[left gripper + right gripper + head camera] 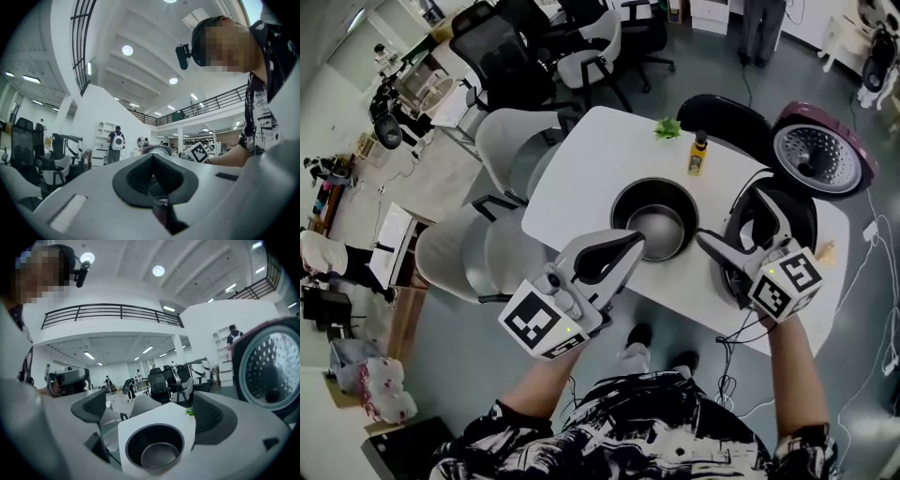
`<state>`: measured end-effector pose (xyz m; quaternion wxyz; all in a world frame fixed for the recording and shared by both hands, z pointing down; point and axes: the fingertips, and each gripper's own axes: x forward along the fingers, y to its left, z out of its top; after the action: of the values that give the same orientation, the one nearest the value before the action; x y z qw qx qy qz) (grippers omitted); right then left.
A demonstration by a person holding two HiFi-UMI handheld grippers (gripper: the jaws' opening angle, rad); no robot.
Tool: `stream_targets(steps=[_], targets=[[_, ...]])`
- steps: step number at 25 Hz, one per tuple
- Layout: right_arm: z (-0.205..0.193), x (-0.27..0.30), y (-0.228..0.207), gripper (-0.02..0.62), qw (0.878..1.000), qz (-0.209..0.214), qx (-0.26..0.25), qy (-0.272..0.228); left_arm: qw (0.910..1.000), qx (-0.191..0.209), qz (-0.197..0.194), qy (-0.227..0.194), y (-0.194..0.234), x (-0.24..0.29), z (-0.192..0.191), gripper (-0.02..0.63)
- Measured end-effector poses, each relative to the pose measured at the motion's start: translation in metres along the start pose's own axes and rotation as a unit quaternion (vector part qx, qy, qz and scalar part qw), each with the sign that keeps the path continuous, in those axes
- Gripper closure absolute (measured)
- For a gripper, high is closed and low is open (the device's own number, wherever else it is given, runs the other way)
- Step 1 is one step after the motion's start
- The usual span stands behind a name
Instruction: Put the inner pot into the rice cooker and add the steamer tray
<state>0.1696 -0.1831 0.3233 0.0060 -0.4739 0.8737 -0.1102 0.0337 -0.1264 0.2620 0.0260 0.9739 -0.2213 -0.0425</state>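
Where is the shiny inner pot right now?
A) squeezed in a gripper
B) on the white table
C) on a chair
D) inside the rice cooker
B: the inner pot sits on the white table, next to the rice cooker and not inside it.

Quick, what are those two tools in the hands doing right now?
Left tool: shut, holding nothing.
Right tool: open, empty.
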Motion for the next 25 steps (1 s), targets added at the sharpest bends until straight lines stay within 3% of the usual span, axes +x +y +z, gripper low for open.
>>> stream_targets(steps=[4, 9, 18, 25], targets=[[-0.055, 0.064, -0.013, 0.046, 0.998, 0.002, 0.036, 0.054, 0.9993, -0.005, 0.036, -0.005, 0.033, -0.028, -0.007, 0.601], [-0.124, 0.112, -0.047, 0.046, 0.987, -0.044, 0.075, 0.136, 0.9979, -0.009, 0.063, -0.012, 0.058, -0.055, -0.009, 0.601], [-0.229, 0.15, -0.102, 0.046, 0.933, -0.164, 0.157, 0.279, 0.9958, -0.031, 0.084, -0.018, 0.086, -0.083, -0.025, 0.601], [-0.275, 0.155, -0.12, 0.048, 0.895, -0.204, 0.21, 0.335, 0.995, -0.04, 0.089, -0.023, 0.106, -0.095, -0.029, 0.601]])
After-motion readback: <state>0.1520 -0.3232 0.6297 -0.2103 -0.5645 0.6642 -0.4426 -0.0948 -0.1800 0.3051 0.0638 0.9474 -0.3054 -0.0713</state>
